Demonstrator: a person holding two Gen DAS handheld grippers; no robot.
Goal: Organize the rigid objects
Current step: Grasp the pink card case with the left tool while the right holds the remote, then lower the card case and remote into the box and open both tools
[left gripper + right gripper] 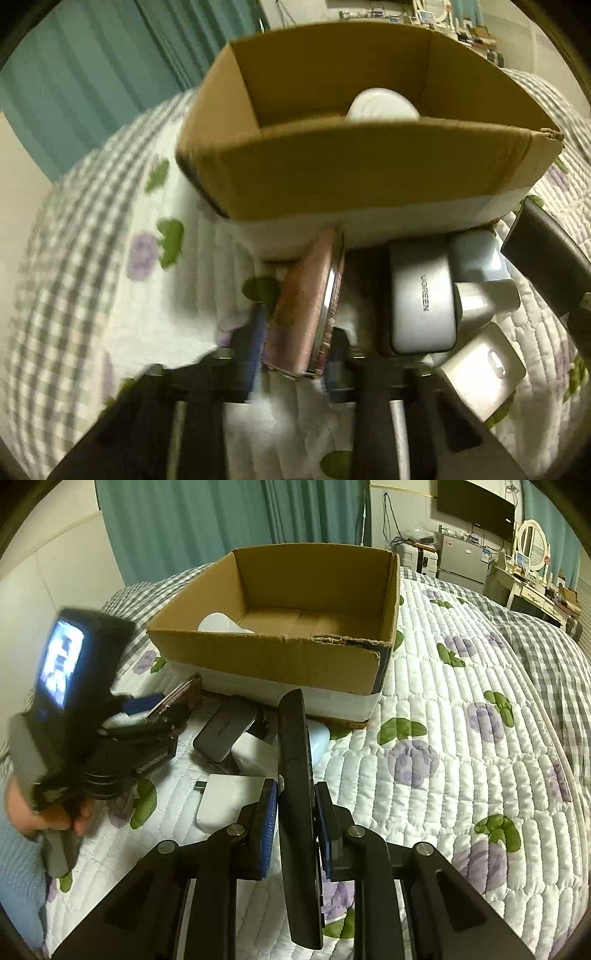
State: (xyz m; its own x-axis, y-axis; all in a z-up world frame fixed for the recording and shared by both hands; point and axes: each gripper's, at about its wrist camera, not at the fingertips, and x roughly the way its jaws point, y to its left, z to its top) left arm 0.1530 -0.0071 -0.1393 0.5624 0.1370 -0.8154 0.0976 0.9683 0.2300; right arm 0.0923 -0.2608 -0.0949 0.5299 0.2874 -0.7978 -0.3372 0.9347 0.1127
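An open cardboard box (369, 173) (280, 657) stands on the quilted bed with a white round object (382, 105) (221, 624) inside. My left gripper (295, 343) (162, 709) is shut on a pink flat device (306, 306) (173, 699), held edge-up just in front of the box. My right gripper (295, 812) is shut on a long black remote (299, 805), its tip also in the left wrist view (546, 254). A grey UGREEN charger (421, 295) (225, 733) and white adapters (484, 362) (229, 801) lie on the quilt before the box.
The bed quilt (461, 760) with purple flowers spreads to the right. Teal curtains (203, 524) hang behind the box. A desk, mirror and wall screen (476, 506) stand at the far right of the room.
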